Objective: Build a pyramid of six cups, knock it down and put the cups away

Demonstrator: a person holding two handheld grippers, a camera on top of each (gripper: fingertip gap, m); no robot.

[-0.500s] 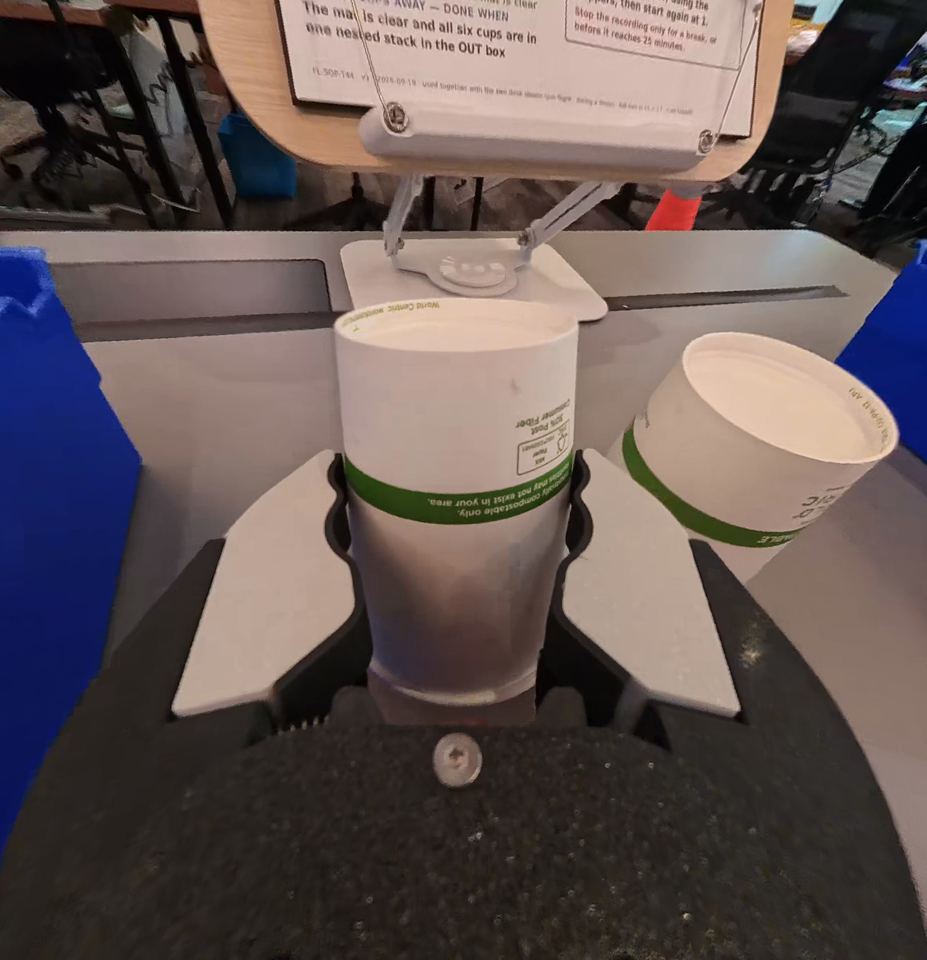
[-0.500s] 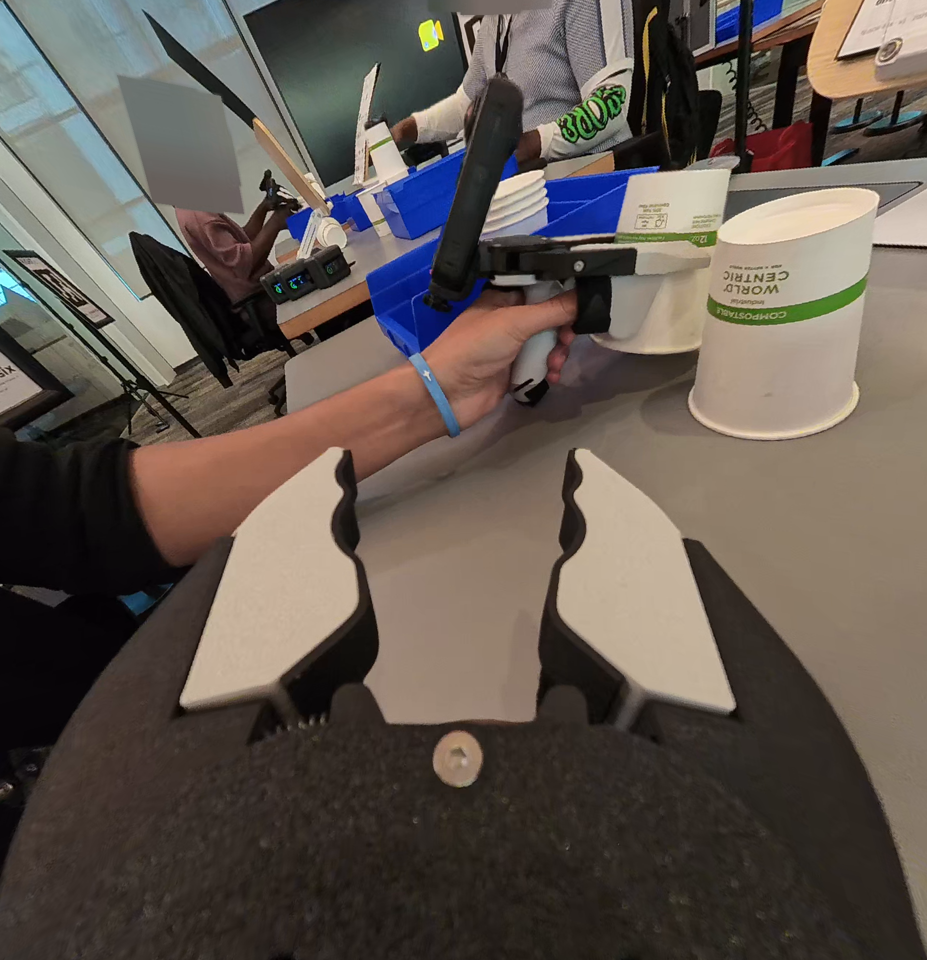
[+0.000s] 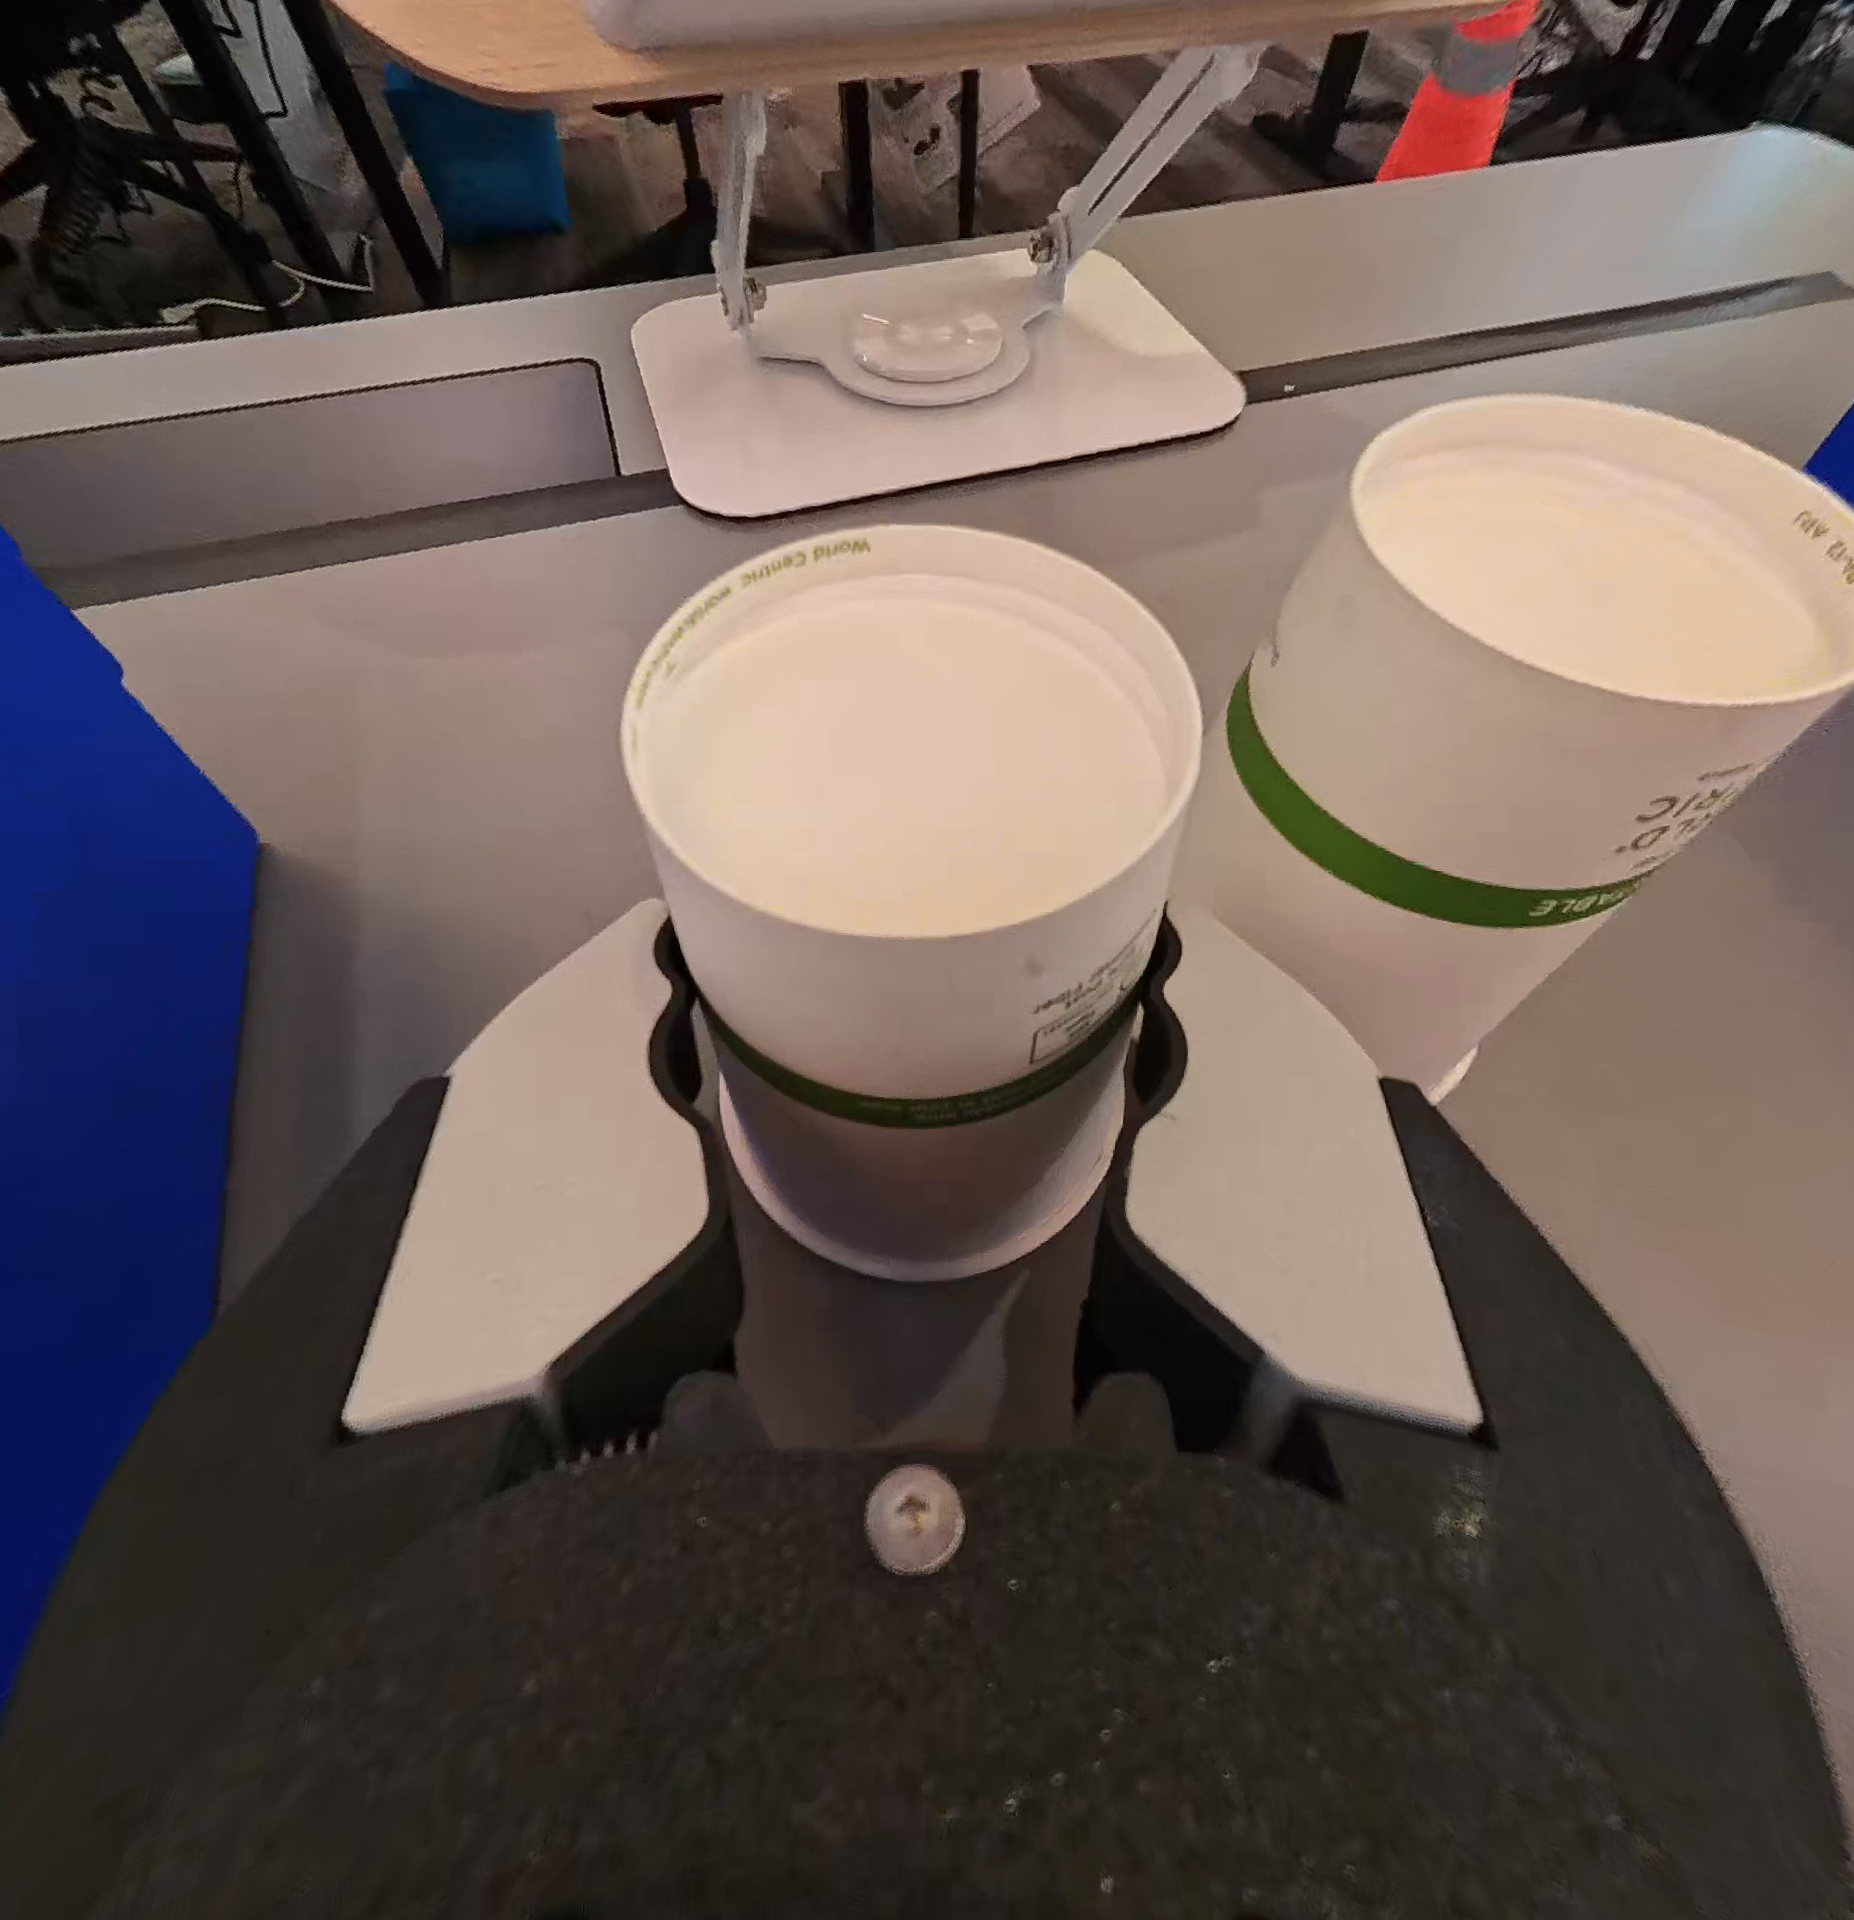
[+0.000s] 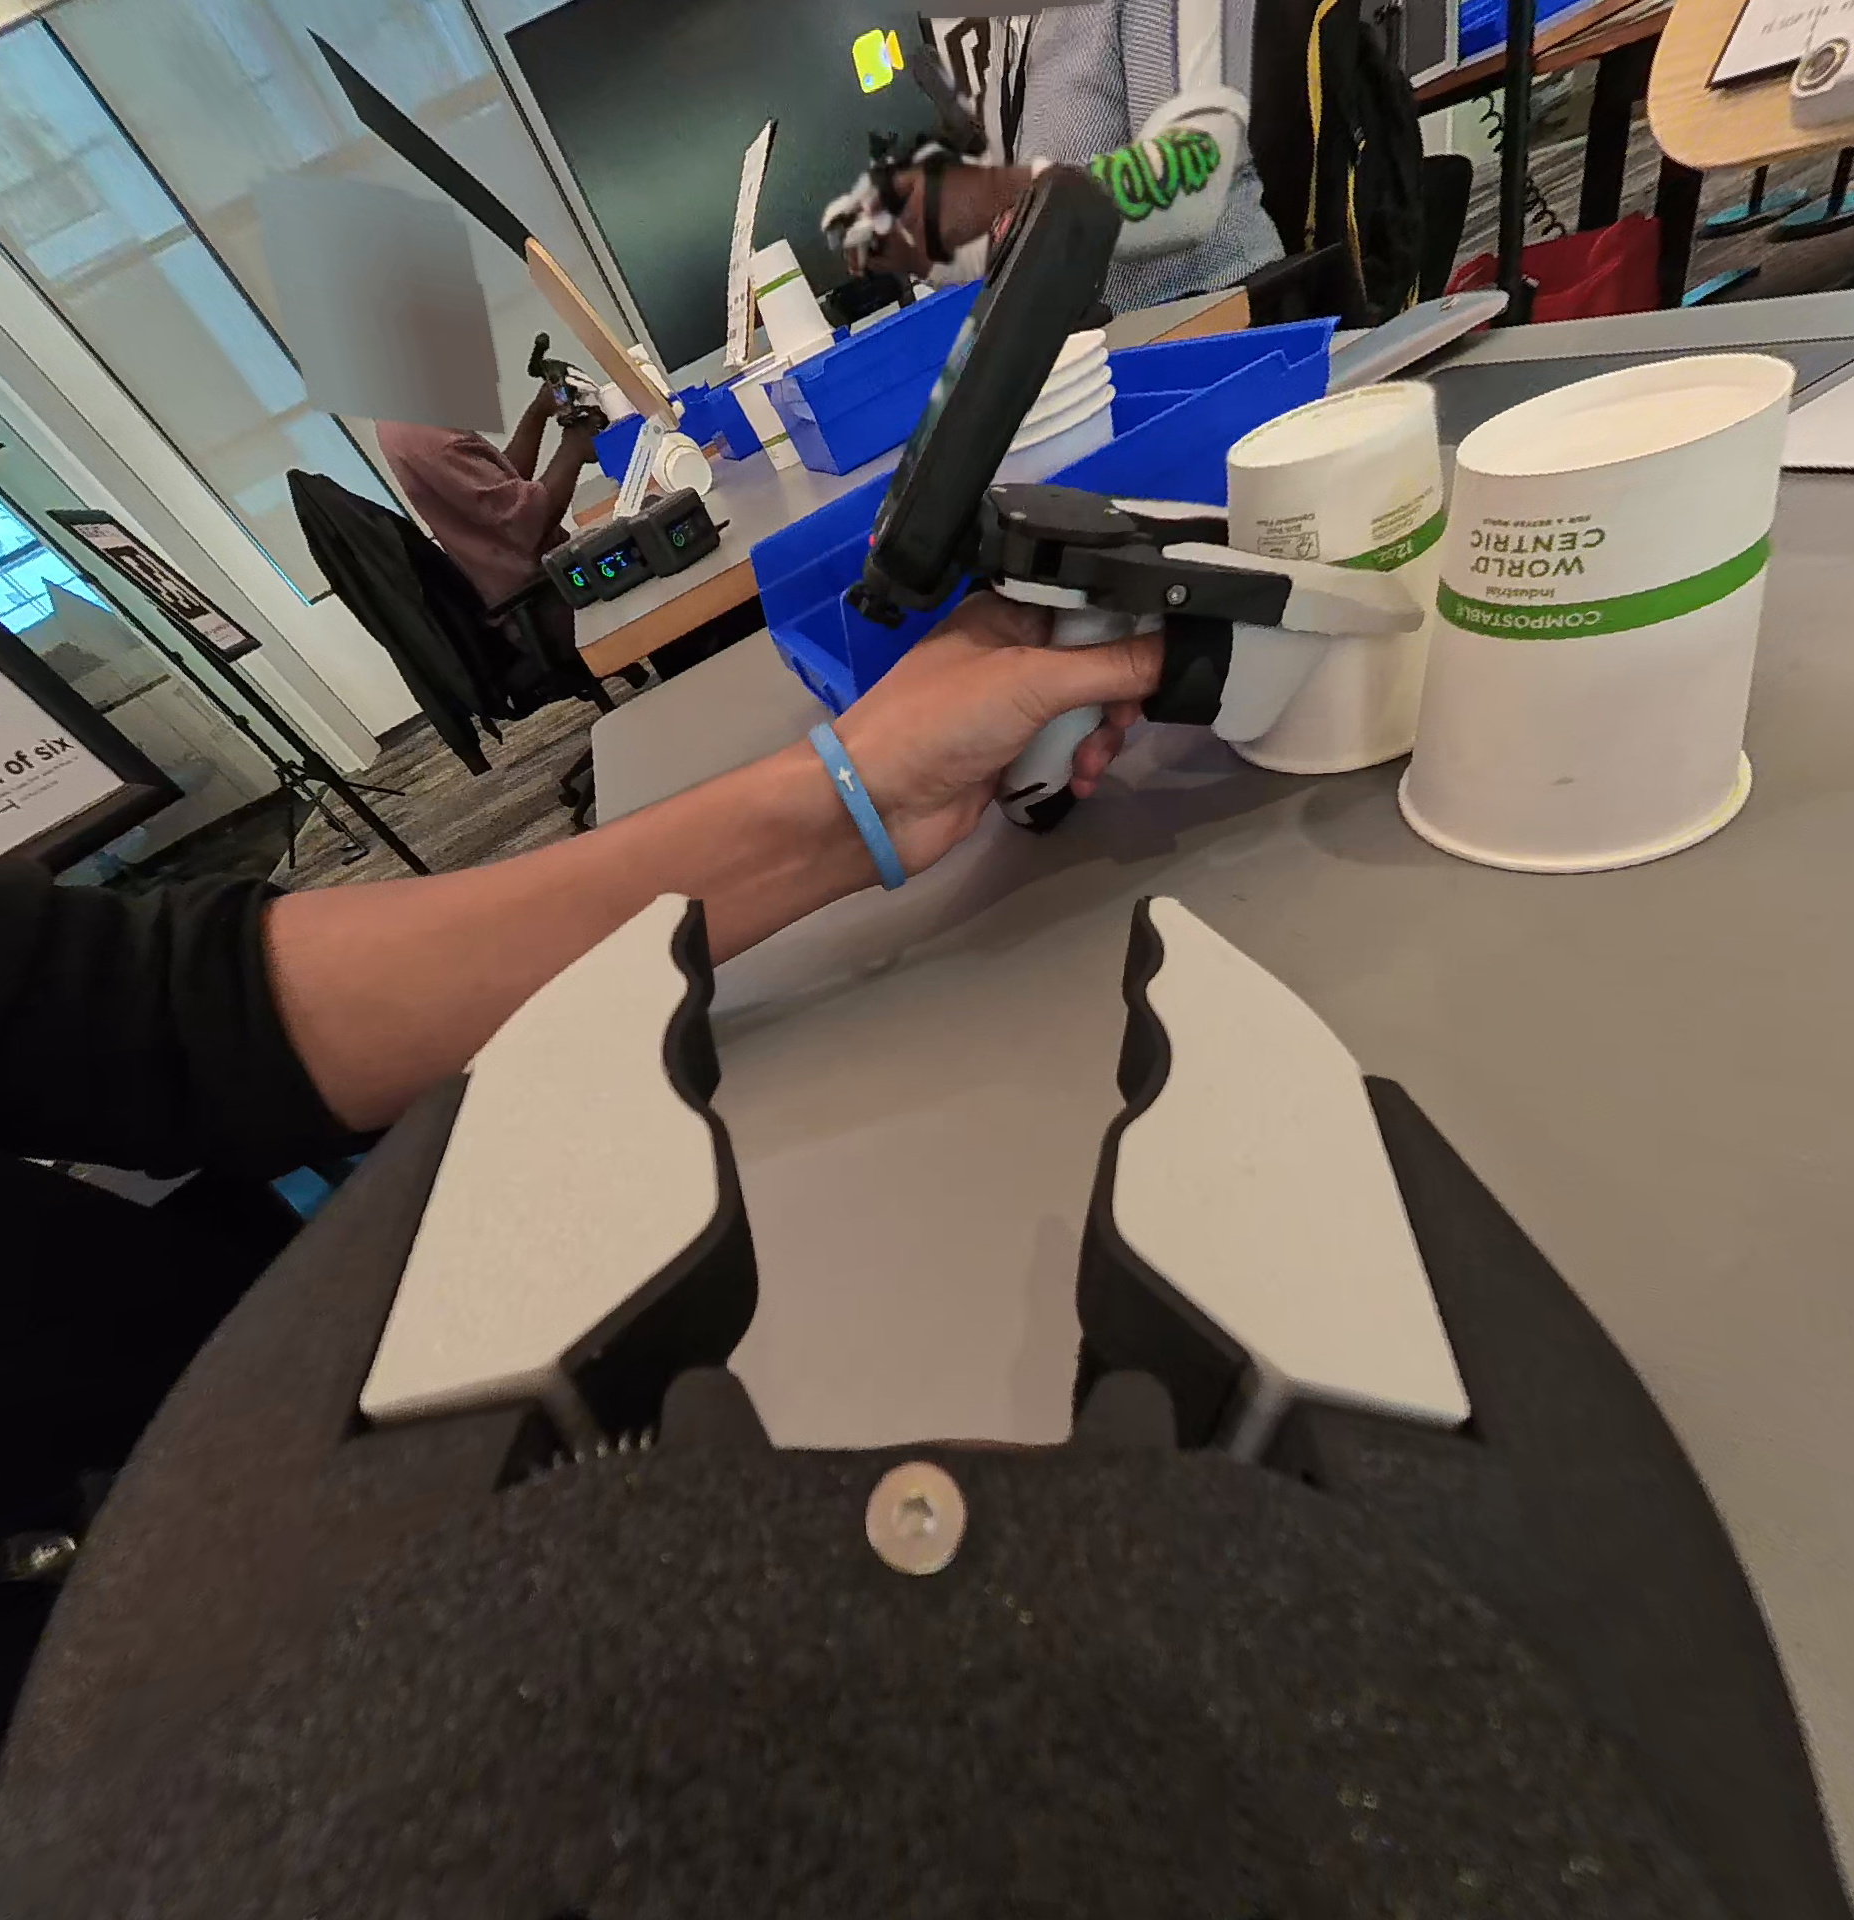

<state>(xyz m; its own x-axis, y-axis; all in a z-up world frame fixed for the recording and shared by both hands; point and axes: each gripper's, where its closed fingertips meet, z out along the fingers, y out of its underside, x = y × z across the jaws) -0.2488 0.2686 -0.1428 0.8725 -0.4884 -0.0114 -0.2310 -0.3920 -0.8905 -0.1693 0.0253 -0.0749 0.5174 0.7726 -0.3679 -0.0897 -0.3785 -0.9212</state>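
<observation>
Table [image 3: 403,790] drops lower in the left wrist view as the left gripper [image 3: 915,1039], clenched on an upturned paper cup [image 3: 902,831], has tipped downward beside the second cup [image 3: 1505,727], while the right gripper [image 4: 918,997] waits released — base row likely underway.

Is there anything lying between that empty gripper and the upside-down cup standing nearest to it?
Nothing visible. Only bare grey table lies between the open right gripper and the nearest upside-down cup. The left gripper, holding a second cup, sits off to the side.

matt paper cups [image 3: 907,831], smooth grey table [image 3: 383,727]
</observation>
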